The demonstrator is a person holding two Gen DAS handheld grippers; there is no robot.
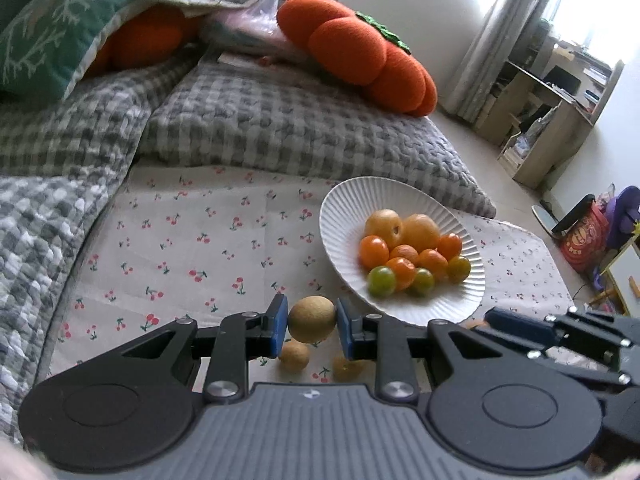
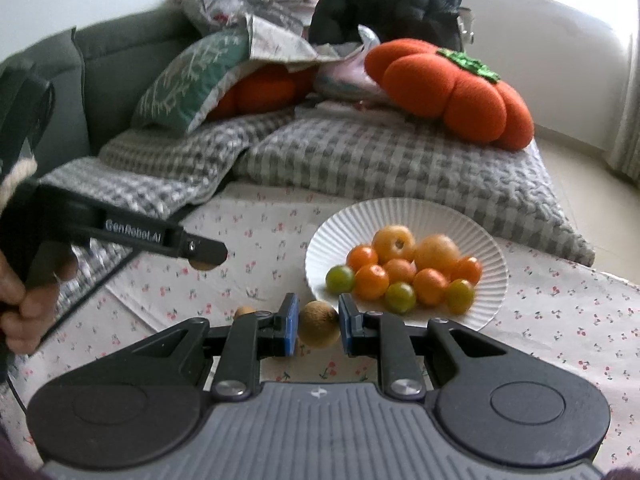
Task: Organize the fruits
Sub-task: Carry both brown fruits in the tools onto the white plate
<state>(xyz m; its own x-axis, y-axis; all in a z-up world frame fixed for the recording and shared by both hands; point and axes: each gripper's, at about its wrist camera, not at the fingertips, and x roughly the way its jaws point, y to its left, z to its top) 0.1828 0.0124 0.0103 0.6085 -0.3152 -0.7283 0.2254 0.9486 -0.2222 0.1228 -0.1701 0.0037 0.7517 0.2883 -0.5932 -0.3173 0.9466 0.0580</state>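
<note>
My left gripper (image 1: pixel 312 321) is shut on a round brown longan (image 1: pixel 312 314), held just above the cherry-print cloth (image 1: pixel 192 240). Two more longans (image 1: pixel 295 355) (image 1: pixel 347 368) lie on the cloth below it. To the right stands a white ribbed plate (image 1: pixel 340 208) holding yellow, orange and green fruits (image 1: pixel 404 256). In the right wrist view, my right gripper (image 2: pixel 319 326) is shut on another longan (image 2: pixel 319 332), close to the near rim of the plate (image 2: pixel 400 212). The left gripper (image 2: pixel 208 256) shows at the left there, a brown fruit in its tip. One loose longan (image 2: pixel 245 312) lies beside it.
Behind the cloth lies a grey checked blanket (image 1: pixel 280 128), with an orange pumpkin cushion (image 1: pixel 360 52) and a green pillow (image 1: pixel 60 28) on it. The right gripper (image 1: pixel 496 316) reaches in at the right. A person's hand (image 2: pixel 24 304) holds the left gripper. Shelves (image 1: pixel 552 112) stand far right.
</note>
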